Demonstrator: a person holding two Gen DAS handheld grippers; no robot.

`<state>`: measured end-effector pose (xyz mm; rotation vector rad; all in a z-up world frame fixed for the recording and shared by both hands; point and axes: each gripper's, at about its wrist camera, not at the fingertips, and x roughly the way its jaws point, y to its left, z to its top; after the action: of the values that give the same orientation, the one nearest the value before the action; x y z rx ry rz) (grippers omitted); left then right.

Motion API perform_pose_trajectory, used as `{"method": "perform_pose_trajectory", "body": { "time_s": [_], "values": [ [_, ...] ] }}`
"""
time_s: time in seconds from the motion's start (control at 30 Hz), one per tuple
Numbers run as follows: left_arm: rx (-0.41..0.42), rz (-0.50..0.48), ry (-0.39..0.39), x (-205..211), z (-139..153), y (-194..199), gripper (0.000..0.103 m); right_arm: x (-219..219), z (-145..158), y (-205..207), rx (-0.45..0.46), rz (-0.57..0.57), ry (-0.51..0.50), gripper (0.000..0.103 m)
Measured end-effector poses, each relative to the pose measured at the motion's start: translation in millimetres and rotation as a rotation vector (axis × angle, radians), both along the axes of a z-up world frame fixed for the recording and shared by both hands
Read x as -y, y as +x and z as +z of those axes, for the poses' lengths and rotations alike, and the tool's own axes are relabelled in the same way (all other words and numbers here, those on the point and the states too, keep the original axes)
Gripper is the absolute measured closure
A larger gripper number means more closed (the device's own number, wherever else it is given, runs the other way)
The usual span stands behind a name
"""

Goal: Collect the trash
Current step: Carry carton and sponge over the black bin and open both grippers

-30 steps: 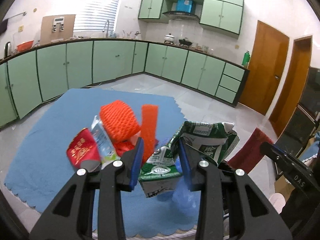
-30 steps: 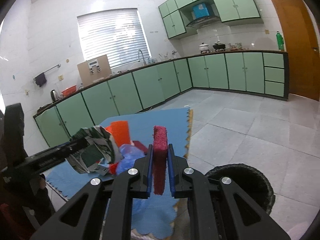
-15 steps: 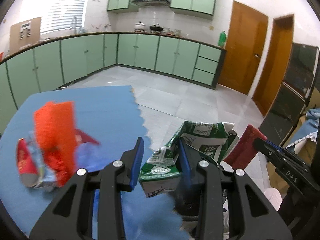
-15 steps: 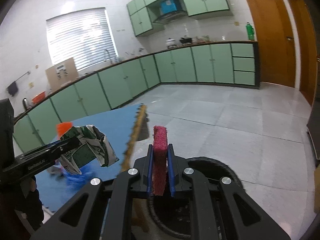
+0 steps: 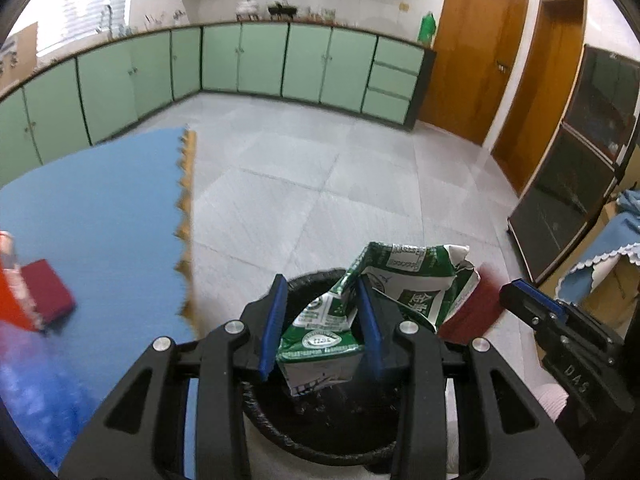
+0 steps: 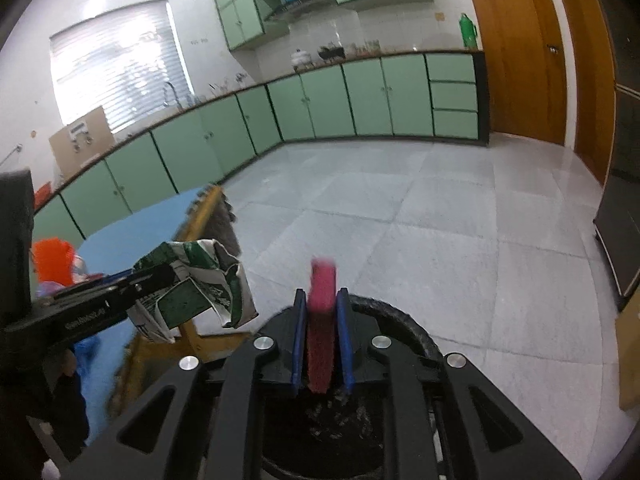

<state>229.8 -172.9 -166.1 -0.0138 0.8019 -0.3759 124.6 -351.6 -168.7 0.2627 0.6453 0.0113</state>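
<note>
Green cabinets (image 5: 304, 66) — wooden door (image 5: 472, 56) beyond.

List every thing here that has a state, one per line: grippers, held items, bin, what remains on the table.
left gripper: jaws just opening, carton between them
green carton: crushed, over the bin
right gripper: jaws just opening, sponge between them
red sponge: upright, over the bin
black bin: open-topped
dark red pad: flat on blue cloth

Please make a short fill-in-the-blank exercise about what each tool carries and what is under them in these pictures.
1. The left tool has a crushed green and white ____ between its pads.
2. The right tool has a dark ____ scrubbing pad between its pads.
3. Both tools are above a round ____ bin.
4. The cloth on the table is ____.

Missing words: carton; red; black; blue
</note>
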Motion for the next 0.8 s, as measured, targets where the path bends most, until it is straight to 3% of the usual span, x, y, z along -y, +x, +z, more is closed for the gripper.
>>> {"method": "perform_pose_trajectory", "body": {
  "time_s": [0.03, 0.07, 0.1, 0.17, 0.27, 0.4, 0.57, 0.8],
  "values": [
    [-0.019, -0.004, -0.009, 2, -4, 5, 0.052, 2, -5, 2, -0.014, -0.003, -0.003, 0.078],
    [-0.034, -0.008, -0.021, 1, -7, 8, 0.048, 3, -8, 3, -0.023, -0.012, -0.006, 0.066],
    [-0.036, -0.003, -0.023, 0, -8, 9, 0.046, 5, -11, 3, -0.032, -0.024, -0.007, 0.058],
    [-0.037, -0.005, -0.023, -2, -9, 10, 0.046, 7, -12, 4, -0.040, -0.036, -0.006, 0.055],
    [-0.026, 0.006, -0.040, -11, -3, 6, 0.046, 8, -7, -2, -0.025, -0.065, -0.019, 0.040],
    [0.061, 0.039, -0.021, -24, 21, -11, 0.039, -3, 13, -13, 0.024, -0.077, -0.051, 0.019],
    [0.169, 0.101, -0.014, -63, 58, -44, 0.033, -30, 43, -26, 0.102, -0.053, -0.063, 0.007],
    [0.276, 0.239, 0.028, -134, 90, -95, 0.024, -89, 76, -35, 0.193, 0.043, -0.027, 0.006]
  ]
}}
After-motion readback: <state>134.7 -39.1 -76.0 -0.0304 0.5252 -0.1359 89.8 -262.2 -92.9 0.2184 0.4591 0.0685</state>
